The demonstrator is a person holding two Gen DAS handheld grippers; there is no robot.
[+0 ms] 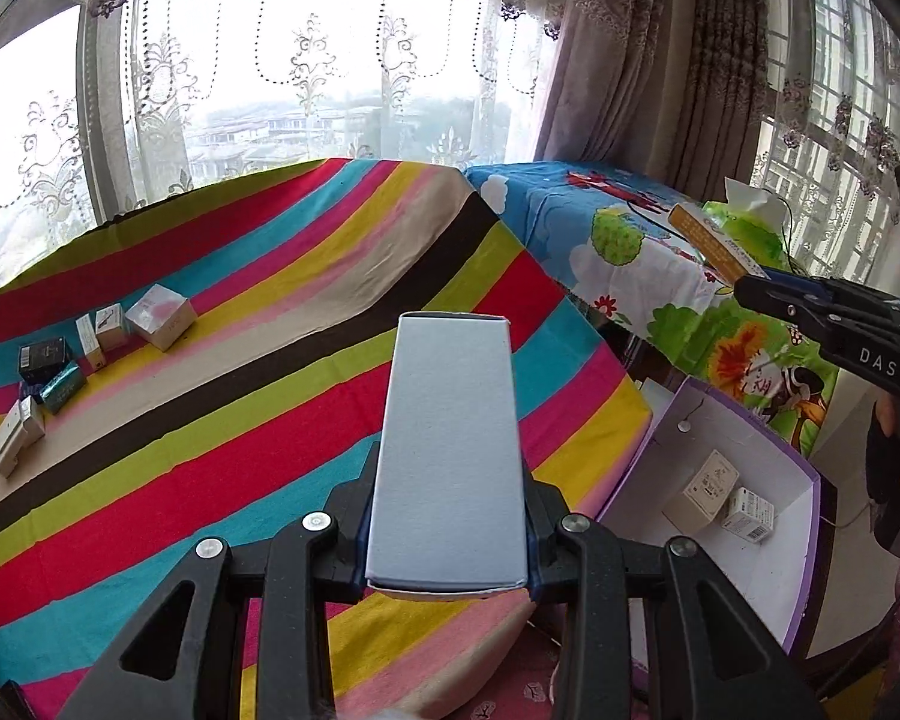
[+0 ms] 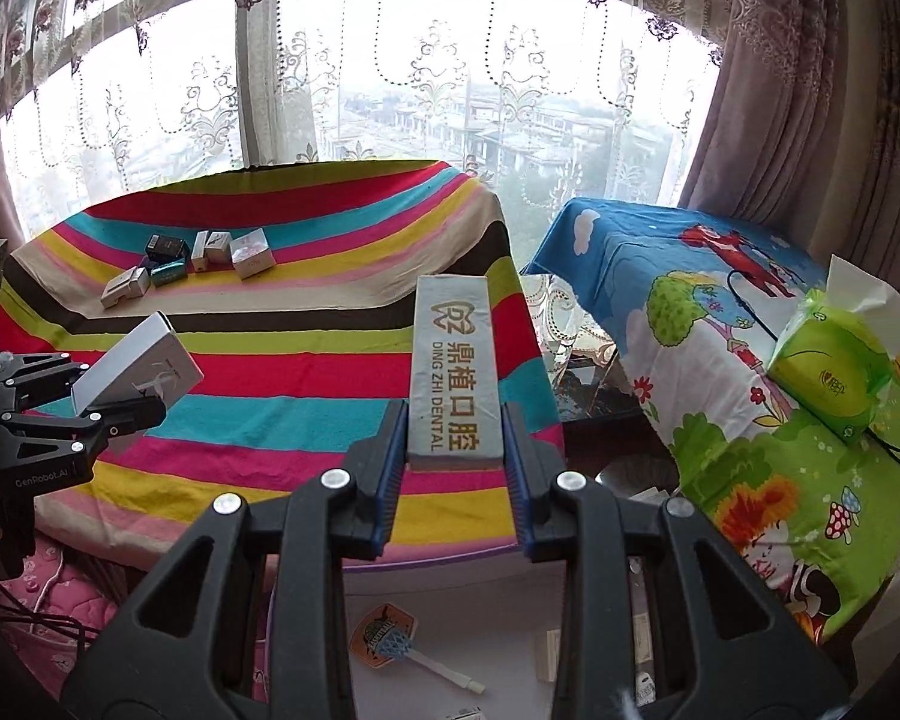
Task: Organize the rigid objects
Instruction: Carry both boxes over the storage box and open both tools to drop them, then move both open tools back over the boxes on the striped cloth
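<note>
In the left wrist view the left gripper (image 1: pixel 447 540) pinches a plain grey-white box (image 1: pixel 450 456) between its fingers, the box standing up and away from the camera over the striped cloth (image 1: pixel 240 408). Only this view looks down into the purple-edged open box (image 1: pixel 804 540) at lower right, where two small cartons (image 1: pixel 723 495) lie on its white floor. Further right, the right gripper (image 1: pixel 750 285) shows side-on, clamping an orange-and-white end of its load.

The right wrist view names that load: the right gripper (image 2: pixel 456 456) squeezes a long grey box printed DING ZHI DENTAL (image 2: pixel 453 372) between blue pads. Below it sits white flooring with a small brush-like item (image 2: pixel 414 657) (hidden from the other camera). At left, the left gripper's box reveals a printed side face. Beyond, a cluster of small boxes (image 2: pixel 192 261) rests on the striped cloth near the window; a green tissue pack (image 2: pixel 834 366) lies on the cartoon-print cloth (image 2: pixel 660 276)
</note>
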